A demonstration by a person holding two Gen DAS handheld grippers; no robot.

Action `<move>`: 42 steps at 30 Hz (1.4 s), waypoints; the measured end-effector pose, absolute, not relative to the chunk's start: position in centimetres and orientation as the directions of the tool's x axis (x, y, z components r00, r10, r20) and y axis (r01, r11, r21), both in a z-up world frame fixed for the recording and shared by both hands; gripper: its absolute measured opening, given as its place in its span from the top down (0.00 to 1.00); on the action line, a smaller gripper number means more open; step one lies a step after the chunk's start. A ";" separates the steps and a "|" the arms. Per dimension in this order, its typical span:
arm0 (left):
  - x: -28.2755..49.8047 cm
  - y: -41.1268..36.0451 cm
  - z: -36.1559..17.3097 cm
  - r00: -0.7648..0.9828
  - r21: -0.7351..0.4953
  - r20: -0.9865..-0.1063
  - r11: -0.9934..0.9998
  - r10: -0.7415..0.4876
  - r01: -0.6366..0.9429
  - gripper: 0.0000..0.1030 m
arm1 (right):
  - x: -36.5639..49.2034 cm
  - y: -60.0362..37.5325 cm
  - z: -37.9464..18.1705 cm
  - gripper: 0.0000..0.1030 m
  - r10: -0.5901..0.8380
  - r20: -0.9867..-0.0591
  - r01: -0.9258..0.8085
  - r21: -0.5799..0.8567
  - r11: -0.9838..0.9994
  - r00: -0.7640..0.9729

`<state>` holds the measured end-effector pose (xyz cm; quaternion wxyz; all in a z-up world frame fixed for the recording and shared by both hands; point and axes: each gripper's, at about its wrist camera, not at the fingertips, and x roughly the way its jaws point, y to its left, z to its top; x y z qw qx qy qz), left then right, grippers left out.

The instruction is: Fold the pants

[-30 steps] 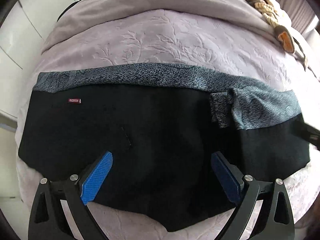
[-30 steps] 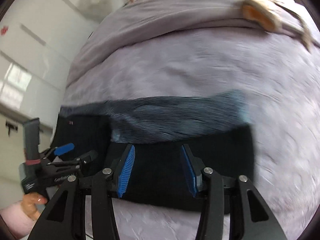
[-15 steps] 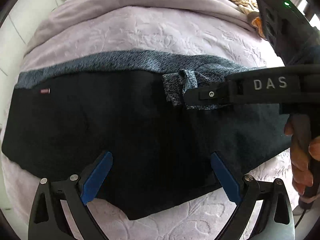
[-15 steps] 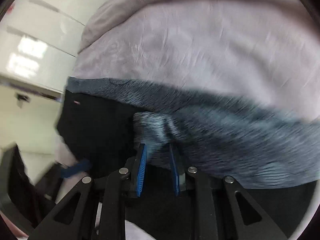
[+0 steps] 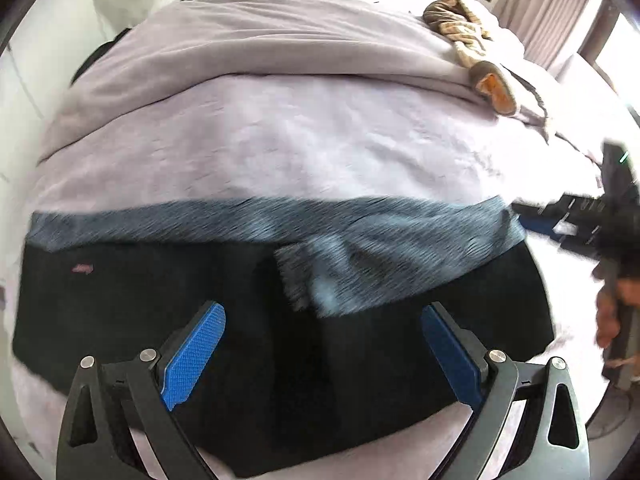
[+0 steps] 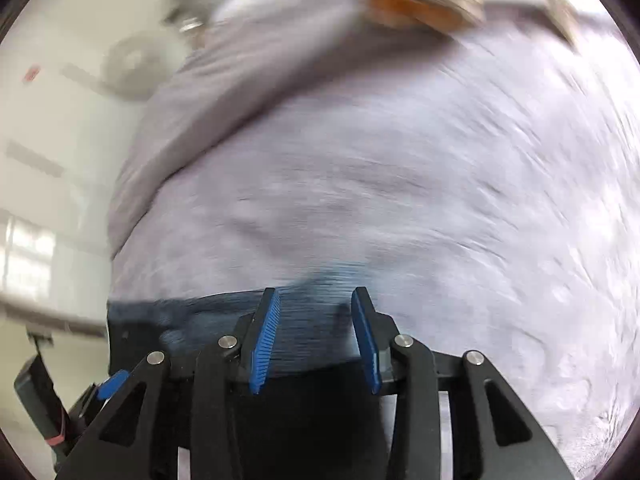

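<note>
Since half a second back, your right gripper (image 6: 316,340) has left the crumpled grey flap (image 5: 304,280) it was pinching near the middle of the pants (image 5: 200,320) and swung out to their right-hand end; in the left wrist view it now sits just past the pants' right edge, your hand (image 5: 612,304) on its handle. Its jaws are opening, and the right wrist view, though blurred, shows nothing pressed between the pads: only the grey waistband (image 6: 312,320) lies beneath them.

The pants lie flat across the lilac bedspread (image 5: 300,140), black cloth nearest you, grey band along the far edge, red label (image 5: 82,269) toward their left end. They look to be folded once lengthwise. The flap is still rucked and turned over, so I judge the smoothing is unfinished.

Your left gripper (image 5: 320,356) hovers over the near black part, jaws wide apart, gripping nothing. Compared with a second ago it stands a little higher and farther back from the pants, so more of the bedspread shows beyond them. I read it as waiting there, ready to take the near edge once your right gripper has the corner. A brown garment (image 5: 472,44) lies well beyond the pants.
</note>
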<state>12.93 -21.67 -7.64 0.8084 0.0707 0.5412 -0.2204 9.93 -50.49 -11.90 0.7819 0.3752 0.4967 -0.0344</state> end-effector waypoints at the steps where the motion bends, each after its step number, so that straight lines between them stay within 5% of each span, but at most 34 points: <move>1: 13.1 -22.6 -7.9 0.308 -0.130 -0.908 0.887 -0.286 0.443 0.03 | 9.6 -51.3 -13.1 0.60 0.364 -0.787 0.441 0.592 0.675 0.499; 4: 13.2 -24.5 -8.9 0.274 -0.149 -0.913 0.874 -0.301 0.462 0.03 | 8.8 -53.2 -17.1 0.62 0.504 -0.690 0.475 0.724 0.501 0.520; 7: 13.1 -25.2 -10.2 0.279 -0.098 -0.927 0.879 -0.252 0.467 0.03 | 8.9 -53.1 -17.7 0.65 0.498 -0.703 0.510 0.712 0.483 0.509; 12: 12.8 -24.7 -12.5 0.249 -0.044 -0.953 0.888 -0.176 0.457 0.03 | 12.1 -48.4 -14.0 0.65 0.235 -0.908 0.391 0.368 0.844 0.346; 16: 12.6 -23.6 -12.5 0.228 -0.064 -0.958 0.901 -0.177 0.430 0.03 | 12.9 -46.0 -13.5 0.65 0.127 -0.940 0.321 0.232 0.918 0.315; 23: 12.4 -21.4 -12.1 0.230 -0.056 -0.960 0.913 -0.161 0.404 0.03 | 9.5 -45.6 -9.9 0.63 0.088 -0.919 0.364 0.239 0.900 0.385; 27: 12.3 -19.9 -12.1 0.225 -0.067 -0.961 0.923 -0.162 0.380 0.03 | 7.5 -43.6 -9.3 0.47 0.100 -0.919 0.369 0.250 0.895 0.381; 42: 11.2 -11.7 -10.8 0.241 -0.087 -0.956 0.948 -0.166 0.307 0.03 | 6.9 -34.9 -8.7 0.47 0.116 -0.938 0.279 0.213 0.936 0.326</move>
